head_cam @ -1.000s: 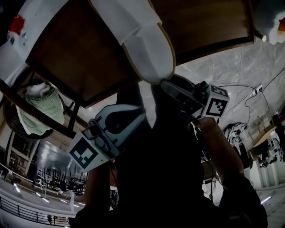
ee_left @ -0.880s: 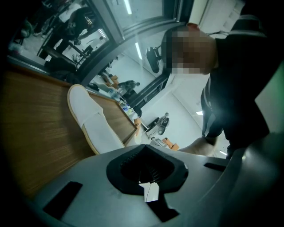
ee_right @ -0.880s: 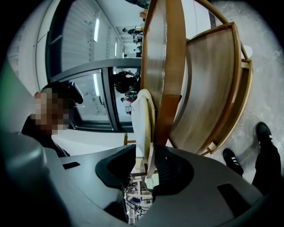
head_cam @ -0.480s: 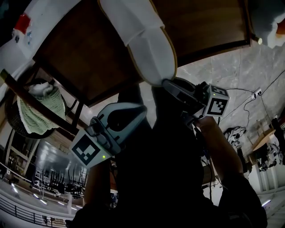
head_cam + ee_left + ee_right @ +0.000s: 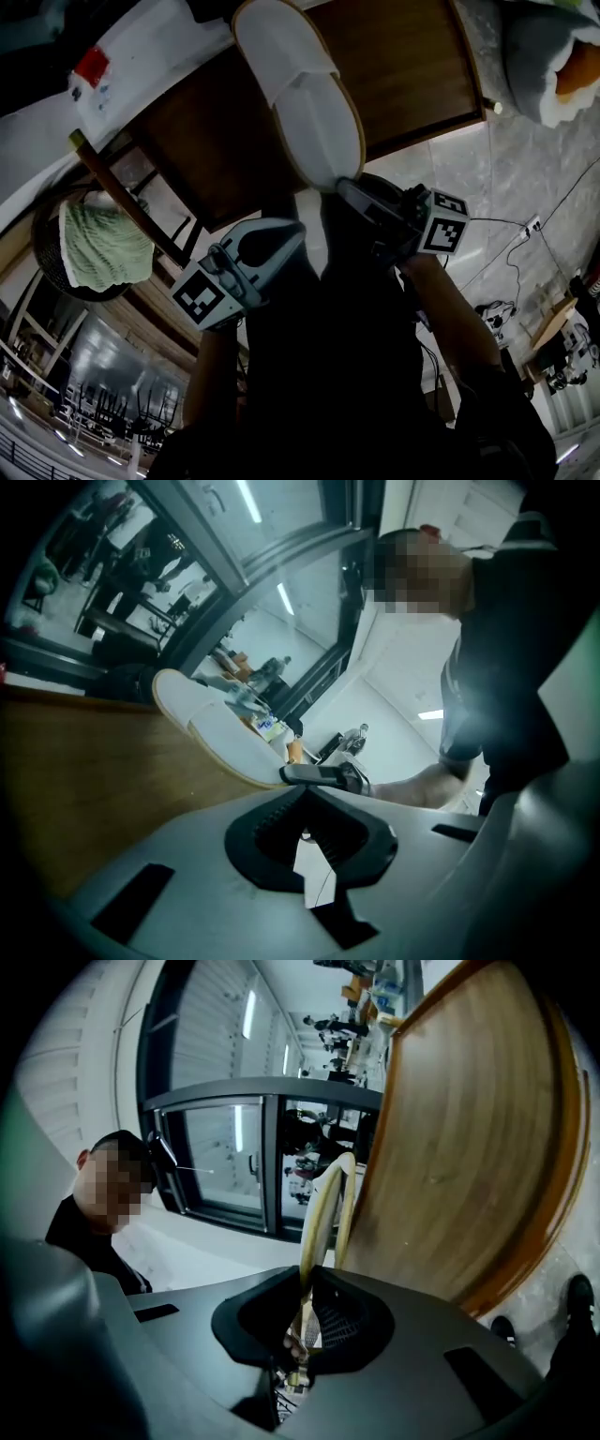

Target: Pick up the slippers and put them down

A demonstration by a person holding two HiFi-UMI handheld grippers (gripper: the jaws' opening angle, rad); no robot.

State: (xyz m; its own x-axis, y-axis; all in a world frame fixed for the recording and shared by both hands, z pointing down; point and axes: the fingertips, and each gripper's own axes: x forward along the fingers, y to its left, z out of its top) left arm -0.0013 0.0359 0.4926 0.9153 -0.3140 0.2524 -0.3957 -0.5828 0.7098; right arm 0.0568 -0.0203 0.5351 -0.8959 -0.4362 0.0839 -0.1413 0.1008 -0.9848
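A white slipper [image 5: 300, 103] with a tan sole rim lies lengthwise over the brown wooden table [image 5: 412, 84]. My right gripper [image 5: 342, 183] is shut on its near end; its jaws have just been closing. In the right gripper view the slipper's thin edge [image 5: 319, 1213] runs up from between the pads of the right gripper [image 5: 307, 1283], beside the table top [image 5: 469, 1147]. My left gripper [image 5: 295, 230] sits just left of it, apart from the slipper. In the left gripper view the left gripper [image 5: 302, 794] has its jaw tips together with nothing between them, and the slipper [image 5: 216, 738] is ahead on the table [image 5: 84, 780].
A dark round basket holding a green cloth [image 5: 98, 244] sits at the left below the table. A white sheet with a red mark [image 5: 94, 70] lies at the table's far left. A grey and orange soft object [image 5: 553, 56] is at the top right. Cables cross the marble floor [image 5: 525, 187].
The right gripper has moved up a little with the slipper's end in it. The left gripper has risen slightly. The head view has swung, so the table and basket sit further right.
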